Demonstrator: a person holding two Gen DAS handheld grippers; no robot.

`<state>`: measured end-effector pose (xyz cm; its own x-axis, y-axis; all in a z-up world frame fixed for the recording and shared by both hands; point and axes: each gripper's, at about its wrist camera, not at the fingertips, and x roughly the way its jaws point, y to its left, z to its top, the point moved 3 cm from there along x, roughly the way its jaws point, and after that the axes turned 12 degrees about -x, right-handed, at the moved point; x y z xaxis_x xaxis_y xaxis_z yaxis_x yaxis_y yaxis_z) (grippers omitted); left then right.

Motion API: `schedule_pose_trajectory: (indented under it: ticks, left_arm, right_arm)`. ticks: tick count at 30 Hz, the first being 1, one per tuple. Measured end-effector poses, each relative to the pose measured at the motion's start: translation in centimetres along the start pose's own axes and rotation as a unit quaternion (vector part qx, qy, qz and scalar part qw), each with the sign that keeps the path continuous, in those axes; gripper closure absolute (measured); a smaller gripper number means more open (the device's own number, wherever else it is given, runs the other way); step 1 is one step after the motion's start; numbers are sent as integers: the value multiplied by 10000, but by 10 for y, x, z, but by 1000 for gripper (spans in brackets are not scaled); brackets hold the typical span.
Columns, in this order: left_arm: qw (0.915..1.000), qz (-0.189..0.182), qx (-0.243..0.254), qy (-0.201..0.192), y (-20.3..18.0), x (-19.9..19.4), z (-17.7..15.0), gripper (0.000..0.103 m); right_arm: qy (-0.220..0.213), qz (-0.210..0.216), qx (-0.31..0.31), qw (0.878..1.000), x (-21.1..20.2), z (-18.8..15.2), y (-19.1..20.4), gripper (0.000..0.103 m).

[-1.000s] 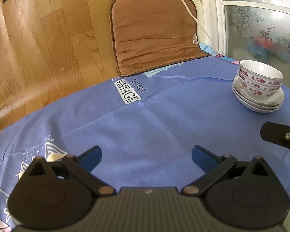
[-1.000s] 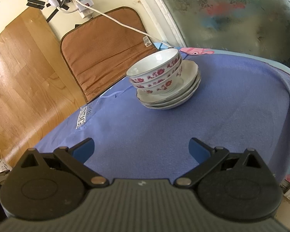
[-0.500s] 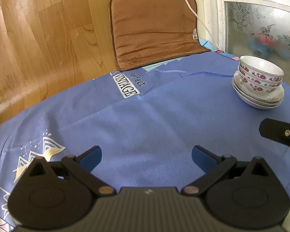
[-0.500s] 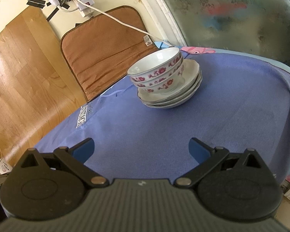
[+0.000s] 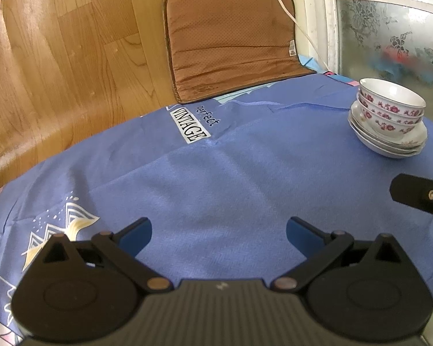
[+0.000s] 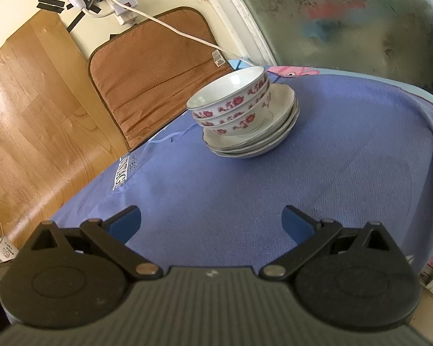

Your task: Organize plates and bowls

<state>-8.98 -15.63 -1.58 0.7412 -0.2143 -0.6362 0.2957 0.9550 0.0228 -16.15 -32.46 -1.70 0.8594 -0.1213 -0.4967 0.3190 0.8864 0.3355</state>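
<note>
- Bowls (image 6: 231, 106) sit nested, three by the look of it, on top of a pile of shallow plates (image 6: 254, 144); whole stack is on the blue tablecloth (image 6: 245, 201), toward the far right part of the table, near the frosted window (image 6: 360, 14). In left wrist view the same stack (image 5: 389, 118) is off to the right, well apart from that gripper.
- Left gripper (image 5: 218, 232): jaws wide, nothing btwn them, hovering over bare cloth.
- Right gripper (image 6: 211, 220): jaws wide too, empty, pointed roughly at the stack w/ a stretch of cloth between.
- Risk 1: stack is tall on a narrow foot. A push on the top bowl's rim from the side could slide or tip the bowls off the plates.
- Risk 2: glazed rims prob slick; a thin pinch on one rim may slip, or lift the bowl below w/ it if they're stuck together.
- Risk 3: cloth is loose & creased, so dragging a finger on it could tug the stack along.
- Risk 4: both grippers close on the right side; reaching in together, they could knock each other.
- Risk 5: white cable (image 6: 187, 33) hangs over the brown pad (image 6: 158, 72) just behind. A high approach might snag it.
</note>
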Motion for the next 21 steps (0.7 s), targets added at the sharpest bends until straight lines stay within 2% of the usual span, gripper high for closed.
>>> schedule_pose_trajectory:
  ticks: [21]
  left_arm:
    - [9999,-37,-19,111,1,3,-2,0]
  right_arm:
    - [0,5,2,10000,0,0,-1,0]
